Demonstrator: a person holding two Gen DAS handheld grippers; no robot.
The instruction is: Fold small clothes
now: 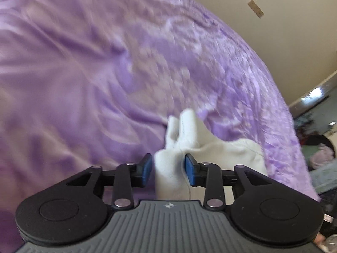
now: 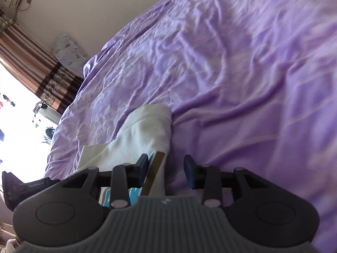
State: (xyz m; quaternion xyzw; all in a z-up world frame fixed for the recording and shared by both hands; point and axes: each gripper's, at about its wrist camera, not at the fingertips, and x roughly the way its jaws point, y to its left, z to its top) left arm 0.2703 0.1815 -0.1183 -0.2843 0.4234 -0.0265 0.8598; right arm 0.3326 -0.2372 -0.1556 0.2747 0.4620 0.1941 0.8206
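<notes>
A small white garment [image 1: 221, 149] lies bunched on the purple bedsheet [image 1: 84, 84]. My left gripper [image 1: 168, 170] is low over the sheet with a ridge of the white cloth standing between its blue pads. The jaws are apart and a thin gap shows at the left pad. In the right wrist view the same white garment [image 2: 145, 130] runs up from my right gripper [image 2: 166, 172]. A fold with a tan strip [image 2: 153, 172] rests by the left pad, and bare sheet [image 2: 231, 63] shows before the right pad. Neither gripper pinches the cloth.
The bed ends at a cream wall. A brown striped curtain [image 2: 42, 71], a bright window and a patterned white bundle [image 2: 67, 52] stand past the sheet's edge in the right wrist view. Room clutter [image 1: 316, 147] lies beyond the bed's edge in the left wrist view.
</notes>
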